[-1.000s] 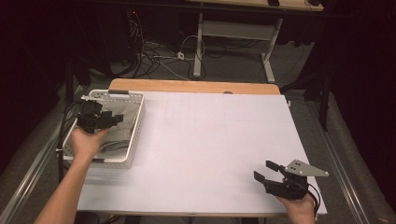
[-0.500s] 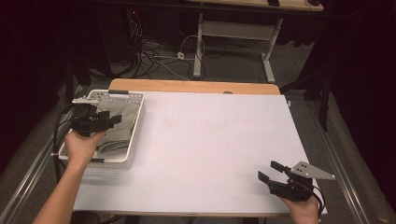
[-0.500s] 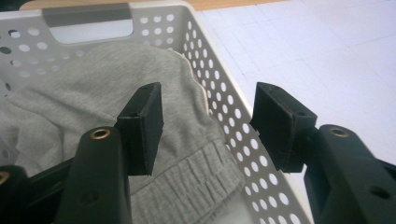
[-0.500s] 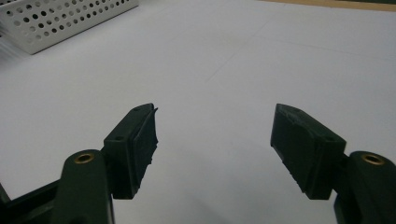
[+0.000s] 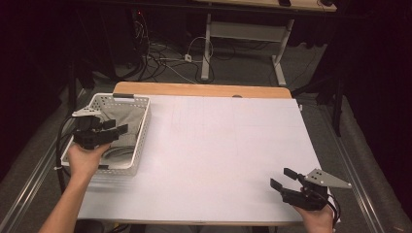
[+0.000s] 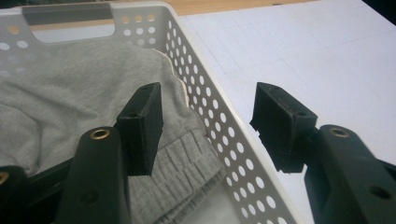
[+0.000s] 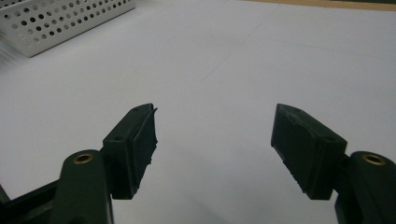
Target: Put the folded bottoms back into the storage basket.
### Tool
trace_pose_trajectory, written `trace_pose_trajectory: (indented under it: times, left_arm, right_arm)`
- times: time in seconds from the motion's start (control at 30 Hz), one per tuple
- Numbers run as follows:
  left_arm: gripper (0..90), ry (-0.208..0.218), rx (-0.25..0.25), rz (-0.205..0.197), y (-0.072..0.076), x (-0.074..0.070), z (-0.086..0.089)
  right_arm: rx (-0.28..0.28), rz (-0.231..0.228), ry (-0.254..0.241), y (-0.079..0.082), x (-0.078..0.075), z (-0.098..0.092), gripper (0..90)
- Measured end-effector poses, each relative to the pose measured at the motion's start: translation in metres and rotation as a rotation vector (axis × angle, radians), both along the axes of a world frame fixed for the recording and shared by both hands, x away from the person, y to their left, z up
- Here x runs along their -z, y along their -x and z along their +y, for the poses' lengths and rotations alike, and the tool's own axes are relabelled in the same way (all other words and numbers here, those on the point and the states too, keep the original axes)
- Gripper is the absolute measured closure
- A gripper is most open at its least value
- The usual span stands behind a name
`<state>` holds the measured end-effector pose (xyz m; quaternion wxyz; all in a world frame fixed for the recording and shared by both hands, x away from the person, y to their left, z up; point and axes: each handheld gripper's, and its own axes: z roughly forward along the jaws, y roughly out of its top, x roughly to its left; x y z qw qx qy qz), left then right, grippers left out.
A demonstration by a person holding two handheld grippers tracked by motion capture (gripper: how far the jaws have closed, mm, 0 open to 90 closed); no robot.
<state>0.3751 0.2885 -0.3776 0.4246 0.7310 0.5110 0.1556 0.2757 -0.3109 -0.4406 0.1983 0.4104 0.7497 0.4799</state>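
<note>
A white perforated basket [image 5: 142,138] stands at the table's left edge, and a grey garment [image 5: 121,116] lies crumpled inside it. My left gripper [image 5: 118,126] hovers over the basket and is open with nothing held. In the left gripper view its jaws [image 6: 208,123] straddle the basket's right wall [image 6: 224,140], with one jaw over the grey garment [image 6: 70,102] and the other over the white table. My right gripper [image 5: 280,177] rests low at the near right corner of the table. It is open [image 7: 215,140] and nothing lies between its pads.
A white sheet [image 5: 228,141] covers the tabletop, and a wooden strip [image 5: 204,90] shows along the far edge. Beyond the table are a white desk frame [image 5: 243,31] and loose cables [image 5: 165,58] on the floor. The basket's corner [image 7: 56,18] shows far off in the right gripper view.
My left gripper has drifted a little toward the person and to the left over the basket. The right gripper has stayed in place.
</note>
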Motion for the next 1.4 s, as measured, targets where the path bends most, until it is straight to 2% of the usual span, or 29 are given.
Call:
trace_pose_trajectory:
  times: [0.6,1.4]
  left_arm:
    - [40.0,0.021,0.021,-0.023,0.020,0.004,-0.002]
    - [40.0,0.032,0.058,-0.035,0.037,0.010,-0.008]
  right_arm:
    - [0.001,-0.005,0.009,0.001,0.000,0.001,31.3]
    - [0.006,-0.001,0.005,0.002,0.000,0.000,31.4]
